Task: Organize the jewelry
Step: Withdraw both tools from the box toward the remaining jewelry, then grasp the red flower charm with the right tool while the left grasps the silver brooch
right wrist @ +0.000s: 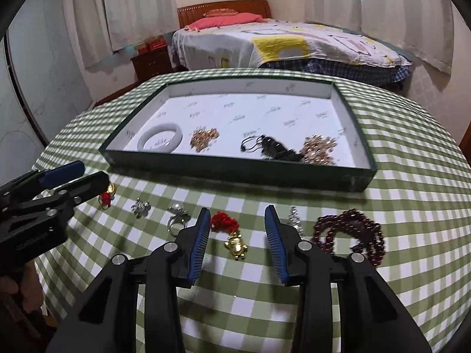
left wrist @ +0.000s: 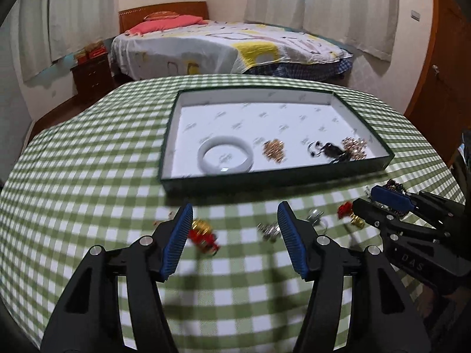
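Note:
A green tray (left wrist: 265, 181) (right wrist: 235, 170) with a white floor holds a white bangle (left wrist: 225, 158) (right wrist: 160, 141), a gold piece (left wrist: 274, 150) (right wrist: 203, 138), a black piece (left wrist: 331, 151) (right wrist: 272, 147) and a rose-gold piece (left wrist: 354, 147) (right wrist: 319, 148). My left gripper (left wrist: 232, 220) is open over a red-and-gold charm (left wrist: 203, 235) (right wrist: 106, 195) and a silver brooch (left wrist: 269, 231) (right wrist: 140, 206). My right gripper (right wrist: 238, 220) (left wrist: 379, 203) is open around a second red-and-gold charm (right wrist: 231, 234) (left wrist: 351, 214). A silver ring (right wrist: 176, 216) (left wrist: 316, 217) lies between them.
A dark red bead bracelet (right wrist: 350, 235) and a small silver piece (right wrist: 295, 220) lie on the green checked tablecloth (left wrist: 88, 161) right of my right gripper. A bed (left wrist: 223, 47) and a nightstand (left wrist: 92, 78) stand behind the table.

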Action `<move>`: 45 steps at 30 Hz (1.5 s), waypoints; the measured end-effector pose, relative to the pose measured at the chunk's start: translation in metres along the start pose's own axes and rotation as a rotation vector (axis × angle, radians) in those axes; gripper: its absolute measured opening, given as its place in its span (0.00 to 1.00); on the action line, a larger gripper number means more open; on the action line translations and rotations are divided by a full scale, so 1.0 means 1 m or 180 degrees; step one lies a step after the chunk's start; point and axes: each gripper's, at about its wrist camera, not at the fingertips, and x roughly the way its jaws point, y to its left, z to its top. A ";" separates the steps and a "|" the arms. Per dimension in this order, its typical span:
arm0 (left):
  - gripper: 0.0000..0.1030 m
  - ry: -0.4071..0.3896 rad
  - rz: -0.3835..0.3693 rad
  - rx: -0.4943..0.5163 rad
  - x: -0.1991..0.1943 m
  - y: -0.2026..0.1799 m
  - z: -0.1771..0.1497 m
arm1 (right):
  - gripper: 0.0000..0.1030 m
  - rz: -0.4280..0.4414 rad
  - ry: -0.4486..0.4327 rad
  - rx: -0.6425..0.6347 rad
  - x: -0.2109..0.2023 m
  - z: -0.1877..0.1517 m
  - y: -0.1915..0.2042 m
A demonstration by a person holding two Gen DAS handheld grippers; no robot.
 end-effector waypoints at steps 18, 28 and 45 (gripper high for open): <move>0.57 0.0207 0.0090 -0.0085 0.013 0.016 -0.019 | 0.14 0.0007 0.0158 -0.0051 0.018 -0.002 -0.001; 0.57 0.0255 0.0035 -0.0002 0.017 -0.001 -0.018 | 0.14 -0.0004 0.0106 0.0036 0.003 -0.010 -0.016; 0.40 0.0378 -0.0054 0.0172 0.041 -0.039 -0.012 | 0.14 -0.0029 0.0094 0.0266 -0.017 -0.020 -0.043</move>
